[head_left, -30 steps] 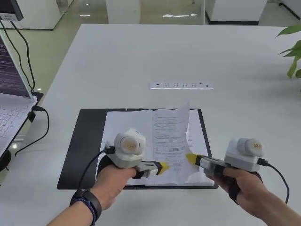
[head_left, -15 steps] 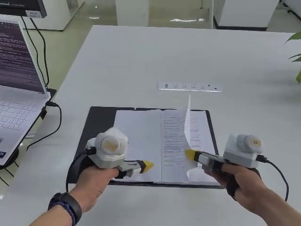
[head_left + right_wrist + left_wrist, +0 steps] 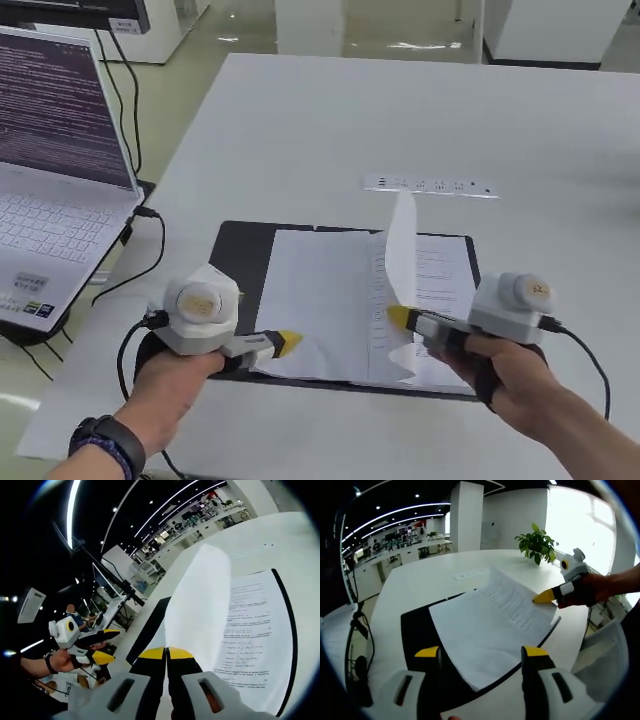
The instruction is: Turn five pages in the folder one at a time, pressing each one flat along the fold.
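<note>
A black folder (image 3: 238,268) lies open on the white table, with white pages (image 3: 325,300) spread across it. My right gripper (image 3: 398,317) is shut on the lower edge of one printed page (image 3: 402,250), which stands nearly upright over the fold. In the right gripper view the jaws (image 3: 166,653) meet on this page (image 3: 200,595), and the printed sheet beneath it (image 3: 255,630) lies flat. My left gripper (image 3: 285,343) hovers open at the folder's near edge, over the left pages. Its jaws (image 3: 481,652) stand apart with nothing between them, facing the left page (image 3: 480,640).
An open laptop (image 3: 50,150) sits at the left, and its cable (image 3: 150,255) runs near the folder's left edge. A white power strip (image 3: 430,185) lies beyond the folder. A potted plant (image 3: 537,545) stands at the far table edge.
The right gripper has carried the held page up and leftward, so it now stands over the fold. The left gripper has drawn back to the left, off the right-hand sheet.
</note>
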A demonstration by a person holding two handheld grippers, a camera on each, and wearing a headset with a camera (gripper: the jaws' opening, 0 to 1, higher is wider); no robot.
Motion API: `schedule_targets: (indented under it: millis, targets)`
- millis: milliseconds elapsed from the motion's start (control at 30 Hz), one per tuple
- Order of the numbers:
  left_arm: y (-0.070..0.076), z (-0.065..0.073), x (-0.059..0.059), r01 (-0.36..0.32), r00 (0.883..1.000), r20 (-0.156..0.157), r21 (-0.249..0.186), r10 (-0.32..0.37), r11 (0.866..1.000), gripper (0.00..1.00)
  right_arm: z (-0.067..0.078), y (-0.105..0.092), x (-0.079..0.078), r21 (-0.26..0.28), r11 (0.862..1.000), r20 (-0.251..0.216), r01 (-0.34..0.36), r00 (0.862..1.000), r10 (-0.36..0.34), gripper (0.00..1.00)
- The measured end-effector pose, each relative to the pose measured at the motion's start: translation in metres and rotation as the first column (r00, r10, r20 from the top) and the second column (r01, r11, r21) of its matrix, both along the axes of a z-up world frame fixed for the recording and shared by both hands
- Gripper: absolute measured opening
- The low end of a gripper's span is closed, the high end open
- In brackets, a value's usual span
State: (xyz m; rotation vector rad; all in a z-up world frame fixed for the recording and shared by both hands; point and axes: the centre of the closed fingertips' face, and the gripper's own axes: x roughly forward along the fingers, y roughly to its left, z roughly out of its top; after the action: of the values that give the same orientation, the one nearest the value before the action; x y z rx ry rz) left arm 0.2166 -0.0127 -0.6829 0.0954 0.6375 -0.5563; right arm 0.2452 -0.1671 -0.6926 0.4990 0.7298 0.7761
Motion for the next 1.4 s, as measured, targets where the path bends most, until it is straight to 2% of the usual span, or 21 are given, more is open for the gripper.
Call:
schedule_targets:
  millis: [333, 567, 733, 933, 1167, 1400]
  targets:
    - [0.028, 0.008, -0.010, -0.045, 0.999, 0.013, 0.001, 0.045, 0.999, 0.65, 0.002, 0.048, -0.002, 0.012, 0.996, 0.003, -0.091, 0.996, 0.091, 0.00]
    - [0.046, 0.007, -0.021, -0.092, 0.996, 0.005, -0.010, 0.093, 0.996, 0.65, -0.007, 0.074, -0.007, 0.010, 0.990, -0.019, -0.141, 0.990, 0.141, 0.00]
    - [0.049, 0.004, -0.032, -0.125, 0.992, -0.006, -0.035, 0.125, 0.992, 0.64, -0.014, 0.087, -0.008, 0.007, 0.986, -0.038, -0.169, 0.985, 0.169, 0.00]
    - [0.052, -0.005, -0.040, -0.147, 0.989, -0.026, -0.058, 0.146, 0.987, 0.64, -0.021, 0.098, -0.010, -0.006, 0.979, -0.058, -0.205, 0.977, 0.204, 0.00]
    - [0.058, -0.009, -0.042, -0.158, 0.987, -0.030, -0.069, 0.156, 0.985, 0.64, -0.028, 0.104, -0.011, -0.013, 0.976, -0.080, -0.217, 0.973, 0.215, 0.00]
    - [0.060, -0.009, -0.036, -0.187, 0.982, -0.034, -0.113, 0.184, 0.976, 0.63, -0.037, 0.118, -0.014, -0.013, 0.974, -0.109, -0.226, 0.969, 0.223, 0.00]
